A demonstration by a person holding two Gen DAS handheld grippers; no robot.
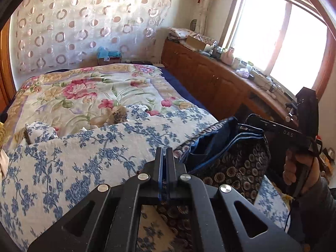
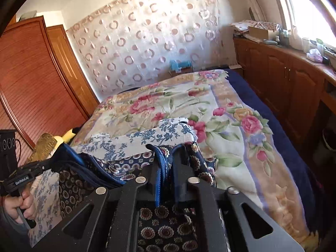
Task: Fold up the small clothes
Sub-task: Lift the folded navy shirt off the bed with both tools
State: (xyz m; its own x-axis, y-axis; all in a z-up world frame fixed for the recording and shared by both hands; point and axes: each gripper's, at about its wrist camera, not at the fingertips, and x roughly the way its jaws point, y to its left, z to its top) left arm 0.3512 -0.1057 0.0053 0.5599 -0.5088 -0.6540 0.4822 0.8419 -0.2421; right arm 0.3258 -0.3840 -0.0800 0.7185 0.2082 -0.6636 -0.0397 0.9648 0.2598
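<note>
A dark garment [image 1: 237, 163] with round flower medallions and a blue hem hangs stretched between both grippers above the bed. My left gripper [image 1: 164, 151] is shut on its blue hem, a strip of which shows between the fingers. In the right wrist view the same garment [image 2: 168, 231] drapes over my right gripper [image 2: 166, 149]. Its jaws stand slightly apart, with the blue hem lying between them against the left finger. Each gripper also appears in the other's view, held by a hand: the right gripper [image 1: 250, 118] and the left gripper [image 2: 49, 163].
Under the garment a blue-and-white flowered cloth [image 1: 94, 147] covers the near bed, and a pink-flowered blanket [image 1: 94, 88] lies beyond it. A cluttered wooden cabinet [image 1: 210, 77] runs along the window side. A wooden wardrobe [image 2: 31, 79] stands on the left.
</note>
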